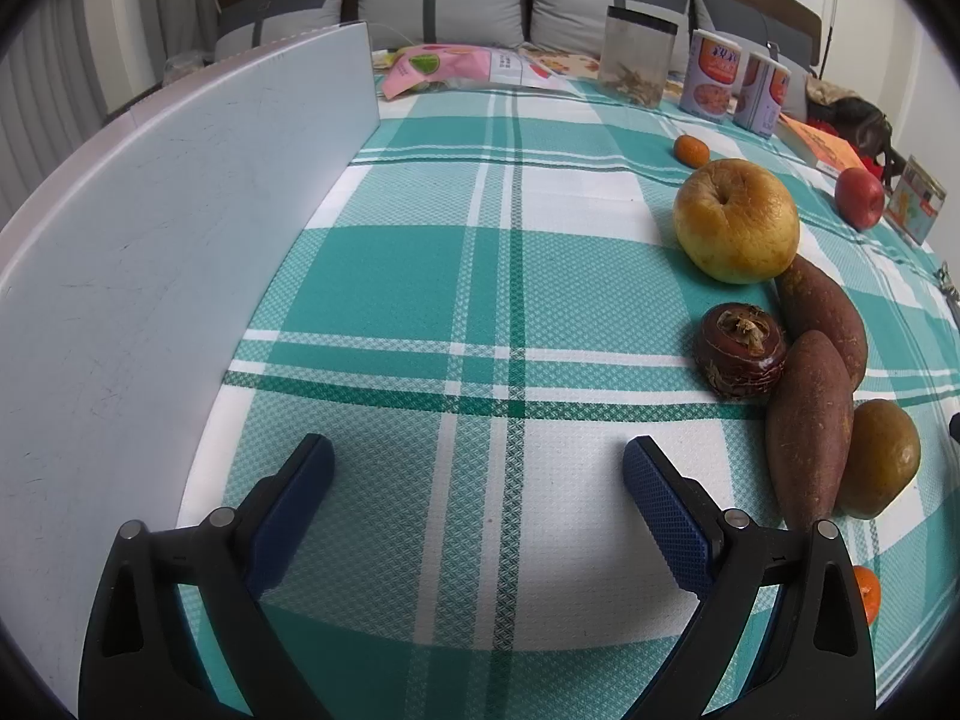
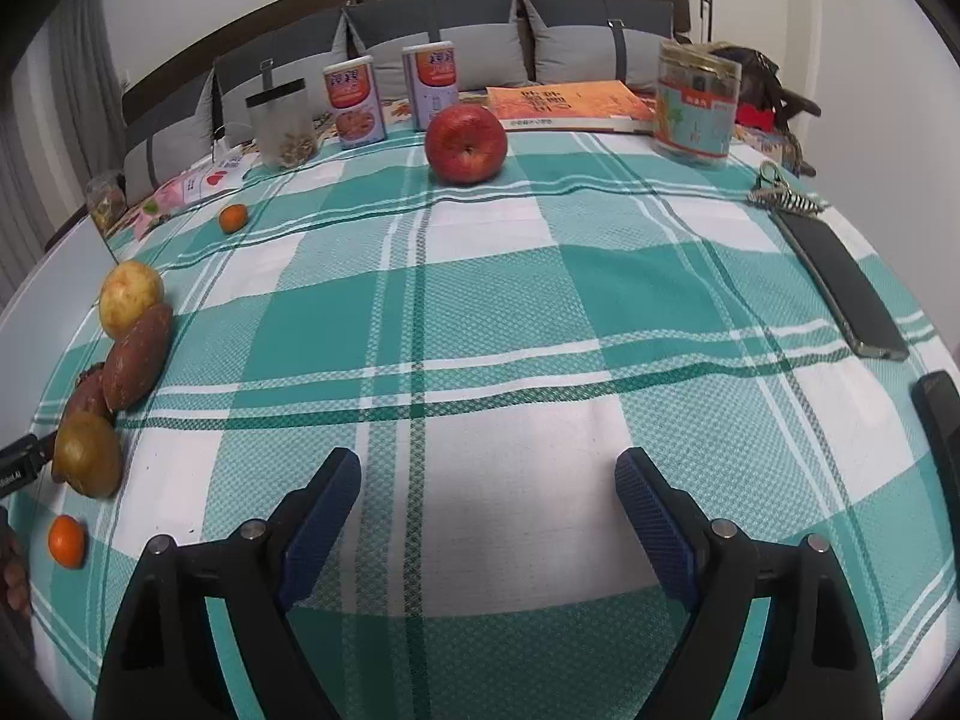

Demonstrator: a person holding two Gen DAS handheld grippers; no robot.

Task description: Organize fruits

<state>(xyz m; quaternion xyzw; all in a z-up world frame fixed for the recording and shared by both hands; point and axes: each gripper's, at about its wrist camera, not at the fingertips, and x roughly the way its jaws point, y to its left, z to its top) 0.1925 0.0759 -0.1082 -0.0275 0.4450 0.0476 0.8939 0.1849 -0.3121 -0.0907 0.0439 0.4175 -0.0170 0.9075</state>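
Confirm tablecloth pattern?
The tablecloth is a teal-and-white plaid with thin darker green stripes; it shows best in the right wrist view.

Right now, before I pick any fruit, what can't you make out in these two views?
- Near orange: left wrist view, half hidden behind the left tongs' arm.
- Chestnut: right wrist view, mostly behind the sweet potato.
- Black object: right wrist view, cut off by the edge.
- Can labels: too small to read.

Above the checked cloth (image 2: pixel 480 312), the right gripper (image 2: pixel 486 504) hangs with fingers (image 2: pixel 324 510) spread and empty, a red apple (image 2: pixel 466 143) far ahead and mixed fruit (image 2: pixel 129 354) lined along the left.
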